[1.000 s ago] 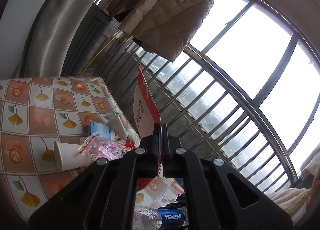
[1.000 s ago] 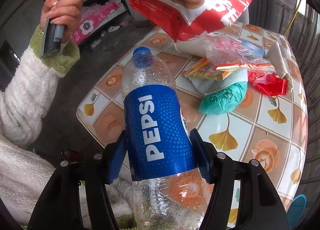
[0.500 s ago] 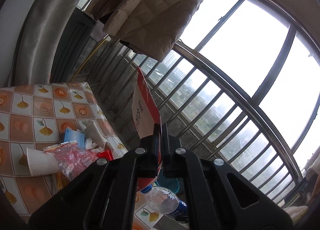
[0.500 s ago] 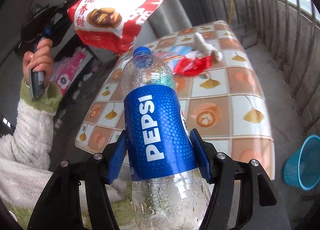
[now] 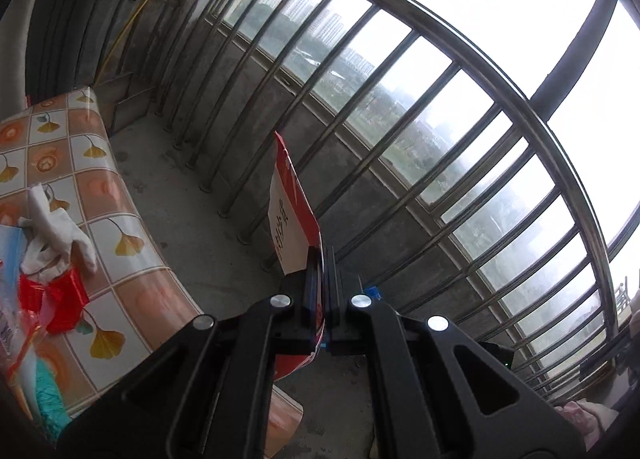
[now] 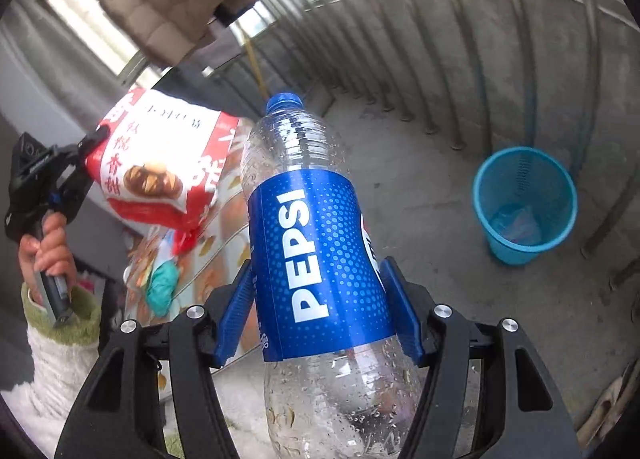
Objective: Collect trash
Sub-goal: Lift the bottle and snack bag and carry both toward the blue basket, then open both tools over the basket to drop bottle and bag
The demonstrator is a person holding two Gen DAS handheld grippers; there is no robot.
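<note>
Evidently empty and light, the slick bottle [image 6: 320,251] sits clamped at its label in the right gripper [image 6: 320,311], near the bin [image 6: 524,203]; the left gripper [image 5: 322,275] pinches a limp bag [image 5: 292,215] edge.

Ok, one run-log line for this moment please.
left claw: shut on red-and-white snack bag | right claw: shut on clear plastic Pepsi bottle | blue plastic bin: floor, unreached

Left tool [image 5: 323,271] clamped shut; right tool [image 6: 318,299] gripping (jaws wide).
</note>
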